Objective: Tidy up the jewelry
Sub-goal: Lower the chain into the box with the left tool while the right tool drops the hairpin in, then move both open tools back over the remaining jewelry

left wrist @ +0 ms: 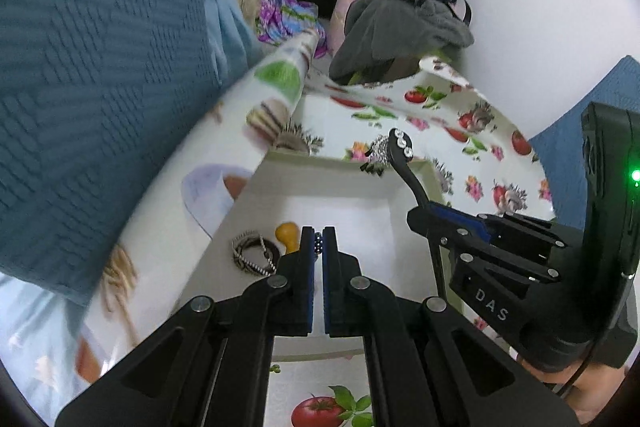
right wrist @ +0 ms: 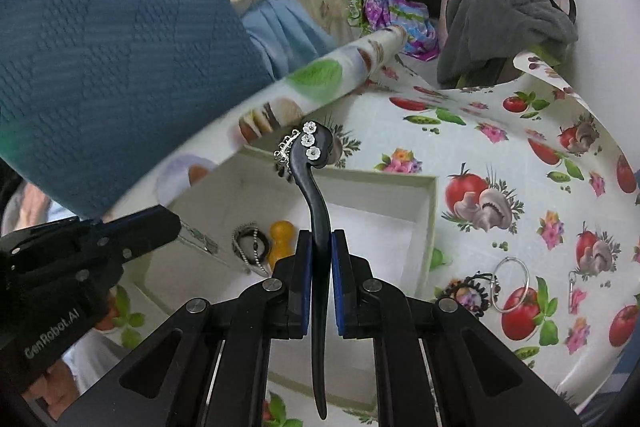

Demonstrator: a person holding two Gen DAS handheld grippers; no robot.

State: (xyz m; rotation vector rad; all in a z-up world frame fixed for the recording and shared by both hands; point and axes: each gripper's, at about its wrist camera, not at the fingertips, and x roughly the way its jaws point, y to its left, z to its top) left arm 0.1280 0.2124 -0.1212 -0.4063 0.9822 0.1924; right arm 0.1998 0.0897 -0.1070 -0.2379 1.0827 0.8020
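A shallow white box [left wrist: 280,179] [right wrist: 424,211] lies on the fruit-print tablecloth. In it are a coiled beaded chain [left wrist: 252,253] [right wrist: 250,243] and an amber piece [left wrist: 287,233] [right wrist: 282,233]. My right gripper [right wrist: 321,239] [left wrist: 420,215] is shut on a black hair stick [right wrist: 316,187] [left wrist: 404,163] with white flowers and a dangling charm, held over the box. My left gripper [left wrist: 318,237] [right wrist: 176,223] is shut on a dark bead chain [left wrist: 318,243], low over the box.
A silver hoop [right wrist: 512,283], a dark beaded bracelet [right wrist: 468,291] and a small clip [right wrist: 572,281] lie on the cloth right of the box. A blue cushion [left wrist: 92,87] is at left. Piled clothes [left wrist: 400,23] stand behind.
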